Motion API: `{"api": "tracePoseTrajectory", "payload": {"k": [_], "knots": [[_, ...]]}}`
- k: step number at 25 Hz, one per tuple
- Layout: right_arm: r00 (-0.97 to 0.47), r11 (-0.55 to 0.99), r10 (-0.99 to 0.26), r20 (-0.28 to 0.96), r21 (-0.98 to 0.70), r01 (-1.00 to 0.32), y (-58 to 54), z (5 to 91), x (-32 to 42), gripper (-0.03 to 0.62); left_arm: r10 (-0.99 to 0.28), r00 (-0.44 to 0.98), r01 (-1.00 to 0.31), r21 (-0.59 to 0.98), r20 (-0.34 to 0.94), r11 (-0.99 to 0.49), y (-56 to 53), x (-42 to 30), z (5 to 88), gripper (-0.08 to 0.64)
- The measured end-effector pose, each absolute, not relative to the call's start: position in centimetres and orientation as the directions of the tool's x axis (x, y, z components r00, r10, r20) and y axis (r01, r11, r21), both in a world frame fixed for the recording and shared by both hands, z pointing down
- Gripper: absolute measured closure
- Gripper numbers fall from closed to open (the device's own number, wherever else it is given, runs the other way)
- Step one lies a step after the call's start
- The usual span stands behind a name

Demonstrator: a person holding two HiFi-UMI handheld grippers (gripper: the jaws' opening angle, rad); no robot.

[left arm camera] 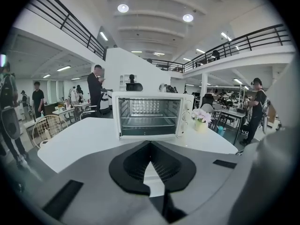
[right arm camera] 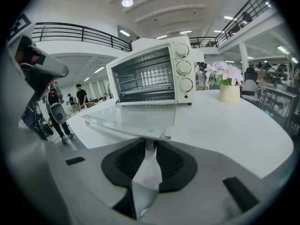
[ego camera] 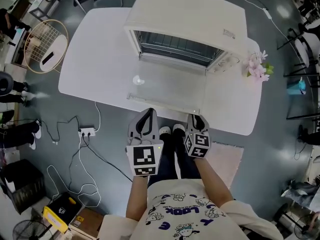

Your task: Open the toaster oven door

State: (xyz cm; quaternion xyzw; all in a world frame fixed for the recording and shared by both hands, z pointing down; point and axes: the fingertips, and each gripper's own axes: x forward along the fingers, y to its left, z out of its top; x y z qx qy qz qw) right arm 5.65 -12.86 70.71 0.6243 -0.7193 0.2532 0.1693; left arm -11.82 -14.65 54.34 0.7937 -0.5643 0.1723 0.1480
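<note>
A white toaster oven stands on the white table. Its glass door lies folded down flat, so the rack inside shows. Both grippers hang just off the table's near edge, in front of the door. My left gripper has its black pads meeting at the tips, with nothing in them; the oven is straight ahead of it. A narrow slit runs between the pads of my right gripper, which holds nothing. It sits just below the door's front edge, apart from it, with the oven beyond.
A vase of pink flowers stands on the table right of the oven. A round wire basket is off the table's left end. A power strip and cables lie on the floor. People stand in the hall behind.
</note>
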Motion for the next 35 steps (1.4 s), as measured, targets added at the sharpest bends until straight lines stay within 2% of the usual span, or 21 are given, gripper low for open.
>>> {"api": "tracePoseTrajectory", "payload": {"k": [7, 13, 25, 35], "knots": [[-0.144, 0.088, -0.799, 0.584, -0.123, -0.988, -12.7, 72.1, 5.7, 0.526, -0.836, 0.314, -0.943, 0.047, 0.451, -0.329, -14.5, -11.5, 55.1, 0.555], [-0.073, 0.088, -0.797, 0.6, -0.003, -0.996, -12.7, 72.3, 5.7, 0.526, -0.83, 0.31, -0.945, 0.055, 0.463, -0.323, -14.4, -11.8, 55.8, 0.557], [0.091, 0.039, -0.827, 0.554, 0.217, -0.975, -12.8, 72.4, 5.6, 0.514, -0.83, 0.285, -0.955, 0.062, 0.48, -0.292, -14.4, -12.6, 56.9, 0.555], [0.057, 0.039, -0.838, 0.543, 0.163, -0.986, -12.7, 72.3, 5.5, 0.512, -0.825, 0.264, -0.961, 0.067, 0.5, -0.267, -14.0, -13.4, 58.0, 0.555]]}}
